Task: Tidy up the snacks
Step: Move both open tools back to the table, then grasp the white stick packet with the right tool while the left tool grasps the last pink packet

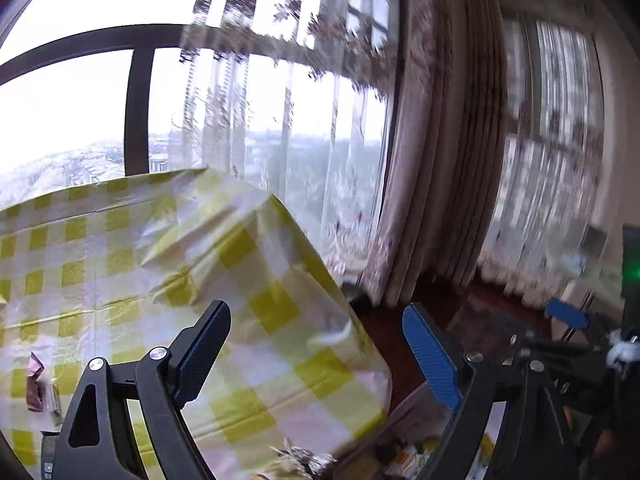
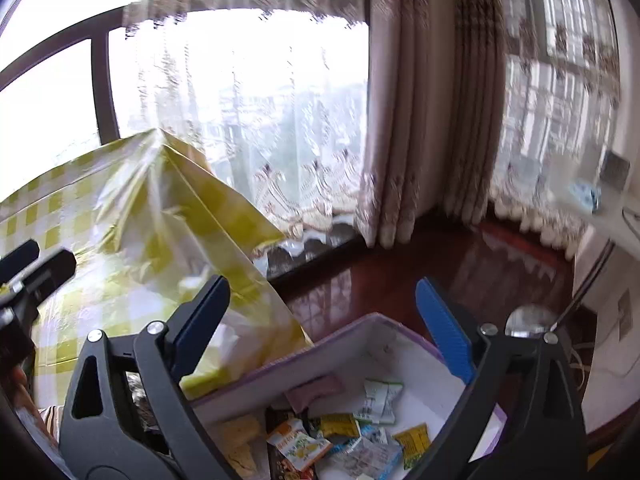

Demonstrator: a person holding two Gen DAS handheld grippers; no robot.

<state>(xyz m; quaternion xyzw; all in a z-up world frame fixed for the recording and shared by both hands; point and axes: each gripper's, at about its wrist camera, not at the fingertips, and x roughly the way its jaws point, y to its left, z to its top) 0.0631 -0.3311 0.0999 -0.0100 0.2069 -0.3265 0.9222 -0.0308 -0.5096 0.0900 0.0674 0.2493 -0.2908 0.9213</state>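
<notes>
The yellow-checked tablecloth is covering the table, a pinkish wrapper lying on it. Beside it the white box is holding the snack packets — most already gathered. The left gripper and right gripper are both gaping wide, gripping nothing. Best to fetch the stray wrapper next — closing squarely on it.

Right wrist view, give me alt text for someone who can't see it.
The open right tool, holding nothing, hangs above a white, purple-edged box of small wrapped snack packets. A yellow-and-white checked tablecloth lies left, curtained windows behind.
</notes>
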